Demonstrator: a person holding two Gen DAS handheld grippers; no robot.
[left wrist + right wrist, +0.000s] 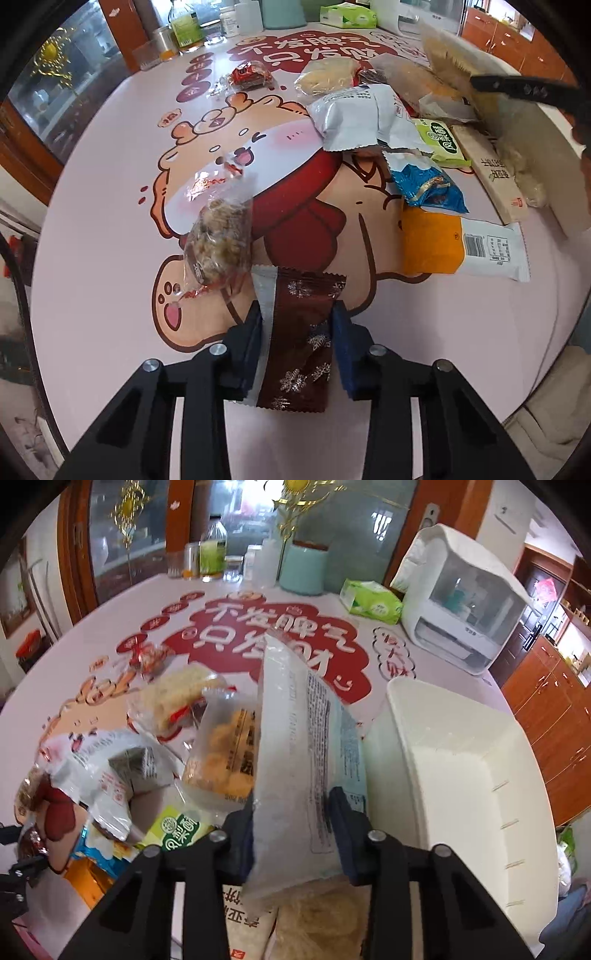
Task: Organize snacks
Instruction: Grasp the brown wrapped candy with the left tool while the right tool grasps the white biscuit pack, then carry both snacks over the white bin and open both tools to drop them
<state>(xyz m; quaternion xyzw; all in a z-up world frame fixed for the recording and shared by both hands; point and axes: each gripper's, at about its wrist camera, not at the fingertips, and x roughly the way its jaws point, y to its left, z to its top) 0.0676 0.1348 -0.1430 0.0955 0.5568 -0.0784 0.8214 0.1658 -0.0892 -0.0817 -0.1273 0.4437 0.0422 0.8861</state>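
Note:
My left gripper [298,314] points down at the table and is shut on a dark red snack packet with silver snowflakes [299,332], its blue pads pressing both long sides. Just beyond it lies a clear-wrapped nut snack [221,236]. To the right sit an orange-and-white packet [443,243] and a blue packet [428,184]. My right gripper [291,805] is shut on a tall whitish packet with printed text [295,738], which stands up between the pads. A white plastic bin [461,775] is directly to the right of that packet.
A heap of snacks lies left of the right gripper: a green packet [177,830], a yellow-filled clear bag [225,753], a silver-white packet [110,768]. Bottles [212,554], a teal canister [304,568], a tissue pack [369,598] and a white appliance [465,602] line the far table edge.

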